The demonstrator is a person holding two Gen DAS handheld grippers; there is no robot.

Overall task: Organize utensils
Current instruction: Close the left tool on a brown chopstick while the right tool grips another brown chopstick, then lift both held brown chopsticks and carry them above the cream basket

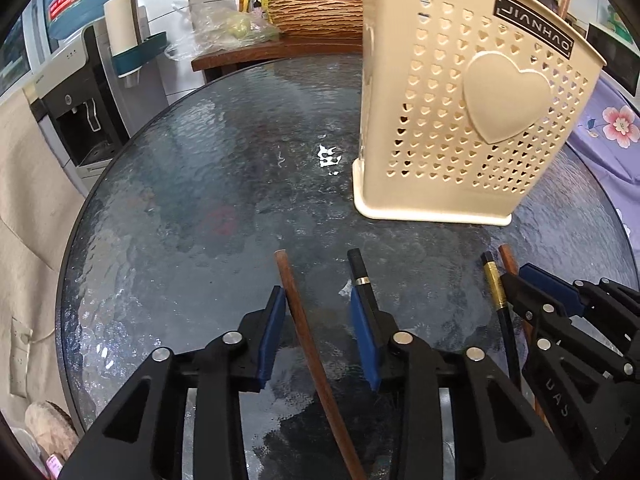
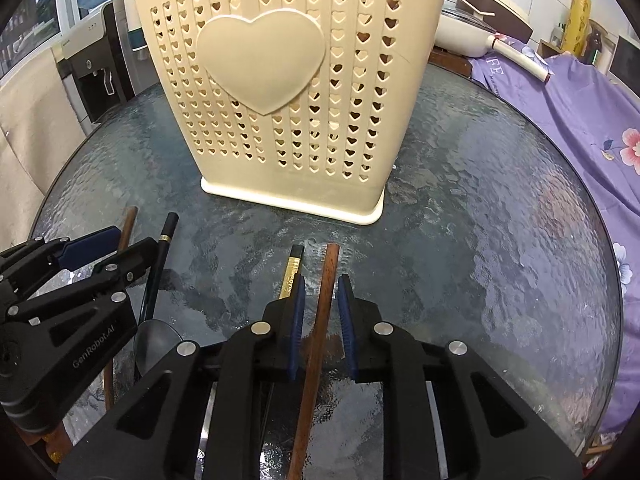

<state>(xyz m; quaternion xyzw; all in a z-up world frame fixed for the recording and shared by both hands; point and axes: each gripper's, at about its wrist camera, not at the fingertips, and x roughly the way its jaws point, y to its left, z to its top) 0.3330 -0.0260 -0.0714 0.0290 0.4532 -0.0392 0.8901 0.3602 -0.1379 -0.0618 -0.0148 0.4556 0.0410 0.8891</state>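
A cream perforated utensil holder (image 1: 472, 120) with a heart stands upright on the round glass table (image 1: 200, 200); it also shows in the right wrist view (image 2: 280, 92). My left gripper (image 1: 318, 300) is open around a brown wooden handle (image 1: 304, 328), with a black silver-banded handle (image 1: 360, 272) at its right finger. My right gripper (image 2: 320, 292) is open around another brown wooden handle (image 2: 320, 320), with a black gold-banded handle (image 2: 291, 272) beside its left finger. The utensils lie on the table. A spoon bowl (image 2: 154, 338) shows in the right wrist view.
A water dispenser (image 1: 80, 92) stands left of the table. A wooden side table with a basket (image 1: 316, 16) and plastic bags is behind. A purple floral cloth (image 2: 580, 120) lies to the right, with a cooker (image 2: 480, 12) behind it.
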